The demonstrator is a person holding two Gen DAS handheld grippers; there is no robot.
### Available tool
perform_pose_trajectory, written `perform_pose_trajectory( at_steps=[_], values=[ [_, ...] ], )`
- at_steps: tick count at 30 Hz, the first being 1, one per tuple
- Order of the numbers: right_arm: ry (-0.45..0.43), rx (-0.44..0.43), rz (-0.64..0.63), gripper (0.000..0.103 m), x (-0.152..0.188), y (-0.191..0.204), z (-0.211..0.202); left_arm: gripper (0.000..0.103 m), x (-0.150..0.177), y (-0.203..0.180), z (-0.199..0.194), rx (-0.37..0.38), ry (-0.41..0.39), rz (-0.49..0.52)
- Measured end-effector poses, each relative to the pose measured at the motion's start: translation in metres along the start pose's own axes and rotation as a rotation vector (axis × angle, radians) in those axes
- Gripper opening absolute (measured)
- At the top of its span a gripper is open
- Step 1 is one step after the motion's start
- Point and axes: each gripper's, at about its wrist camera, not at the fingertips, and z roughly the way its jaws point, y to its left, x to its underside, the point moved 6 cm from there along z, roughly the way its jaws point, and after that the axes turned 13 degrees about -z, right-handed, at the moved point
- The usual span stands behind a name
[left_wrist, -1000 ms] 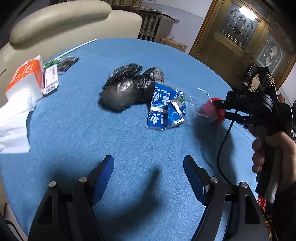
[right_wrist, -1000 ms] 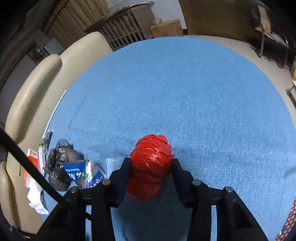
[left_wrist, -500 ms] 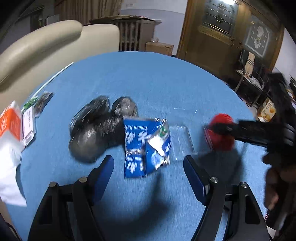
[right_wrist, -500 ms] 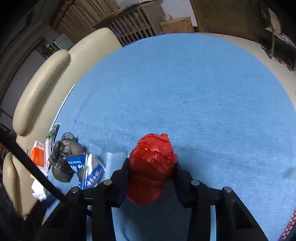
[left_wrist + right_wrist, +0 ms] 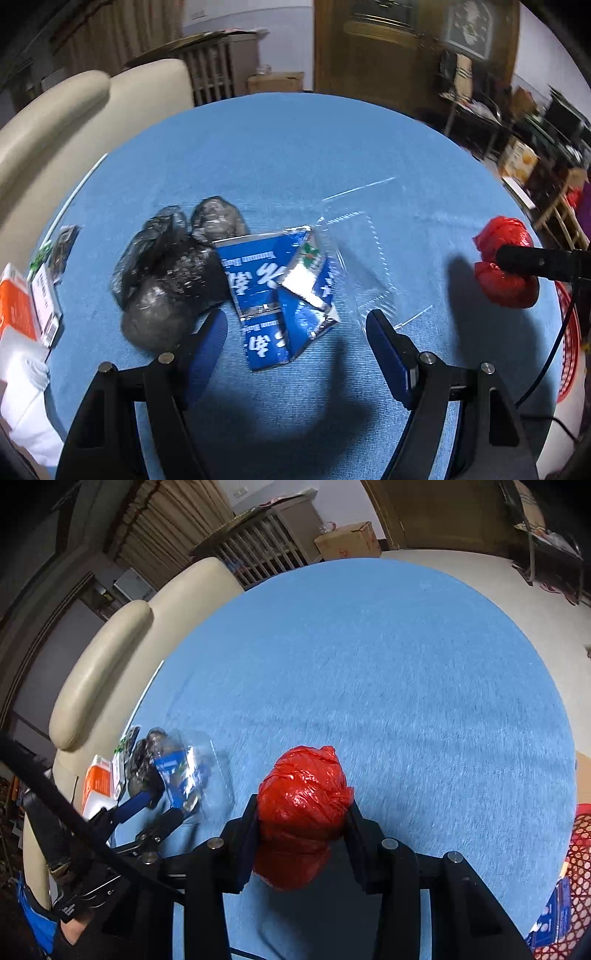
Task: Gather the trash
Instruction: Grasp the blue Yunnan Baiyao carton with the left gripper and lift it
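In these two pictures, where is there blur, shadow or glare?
Left wrist view: dark shadows of the hand-held gripper fall on the blue tablecloth; the clear plastic tray shows thin glare lines; the far room is smeared. Right wrist view: the trash pile at left is blurred; the red bag is sharp and glossy.

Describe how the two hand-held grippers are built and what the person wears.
Both grippers are black frames with silver bolts. The left gripper has blue pads; a black cable hangs from the right gripper. A black glove and a blue sleeve show.
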Motion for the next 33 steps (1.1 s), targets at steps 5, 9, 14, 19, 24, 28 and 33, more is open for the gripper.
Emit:
perform_pose_trajectory(
  at_steps=[5,9,14,19,24,28,33],
  values=[
    [-0.002,-0.012,-0.005,0.045,0.002,0.007,-0.002,0.078,-0.006,-0.003,0.001,0.029,0.017,0.001],
    [-0.022,-0.003,-0.006,0.045,0.001,0.006,-0.009,0.078,-0.006,-0.002,-0.022,0.072,-0.010,0.011],
    [-0.029,-0.018,-0.011,0.045,-0.002,0.011,-0.011,0.078,0.005,0.005,-0.014,0.051,0.019,0.013],
    [-0.020,-0.025,-0.031,0.045,0.003,0.020,-0.008,0.078,0.005,-0.003,0.010,0.057,0.079,0.035],
    [-0.007,-0.019,-0.010,0.045,0.011,0.016,-0.006,0.078,-0.008,-0.006,0.033,0.016,0.105,0.070],
    [-0.002,-0.018,-0.001,0.045,0.015,0.014,-0.007,0.071,-0.019,-0.004,0.039,-0.004,0.104,0.068],
    [-0.009,-0.015,-0.005,0.045,0.015,0.016,-0.011,0.048,-0.029,-0.002,0.036,0.039,0.088,0.039]
  ],
)
